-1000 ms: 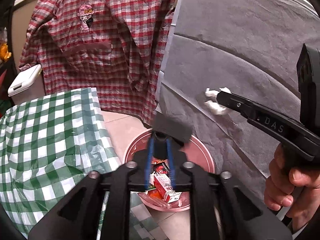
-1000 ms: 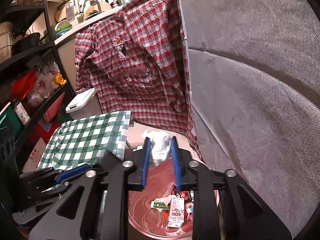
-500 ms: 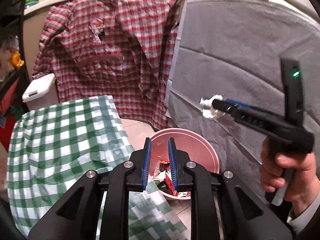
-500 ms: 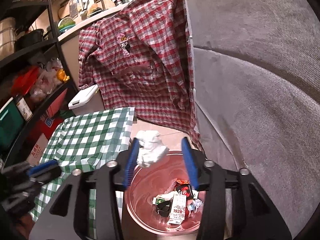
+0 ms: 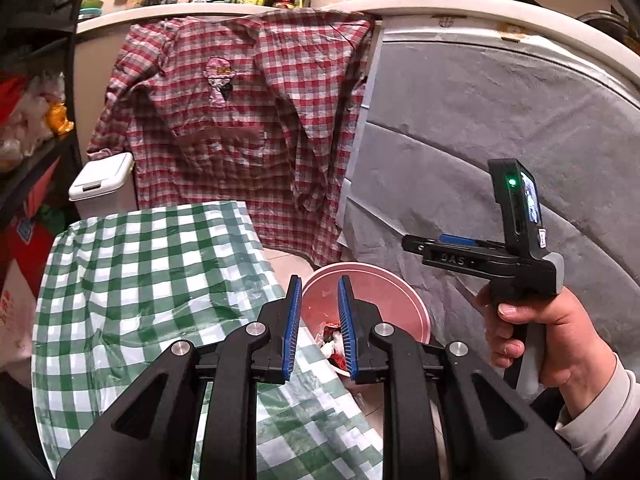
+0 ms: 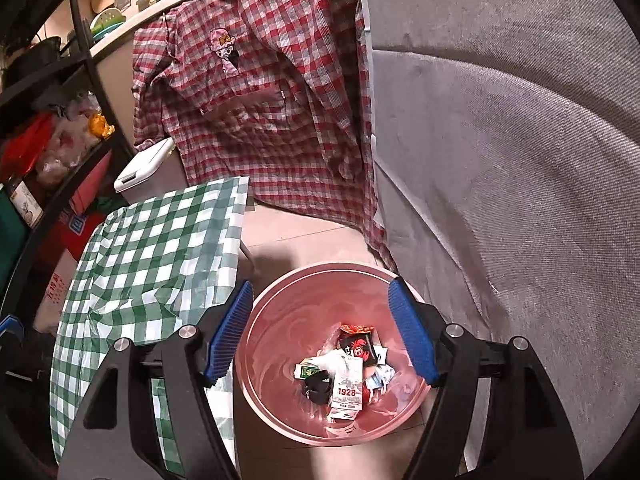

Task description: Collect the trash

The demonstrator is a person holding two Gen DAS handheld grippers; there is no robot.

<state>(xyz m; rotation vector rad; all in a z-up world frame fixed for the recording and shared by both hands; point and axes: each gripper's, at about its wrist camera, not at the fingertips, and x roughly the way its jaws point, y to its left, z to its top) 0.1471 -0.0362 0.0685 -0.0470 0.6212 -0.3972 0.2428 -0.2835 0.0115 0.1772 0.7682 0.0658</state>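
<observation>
A pink bin [image 6: 280, 320] stands on the floor with trash in its bottom: a white carton marked 1928 [image 6: 346, 394], a red and black packet [image 6: 356, 346] and crumpled white bits. My right gripper [image 6: 320, 338] hangs right above the bin. Its jaws are opening wide and nothing is between the blue pads. The left wrist view shows that gripper [image 5: 412, 243] from the side, in a person's hand [image 5: 552, 332], above the bin [image 5: 384, 292]. My left gripper [image 5: 318, 320] sits left of the bin over the checked cloth, with a narrow gap between its pads and nothing in it.
A green and white checked cloth [image 5: 140, 280] covers a low table left of the bin. A red plaid shirt [image 5: 248, 120] hangs behind it, and grey fabric [image 6: 520, 160] fills the right side. A white lidded bin [image 5: 100, 176] and cluttered shelves [image 6: 48, 140] stand at far left.
The right gripper's jaws spread and the white tissue wad dropped out of them. The left gripper drew back and up from the bin, and the dark thing at its tips is gone.
</observation>
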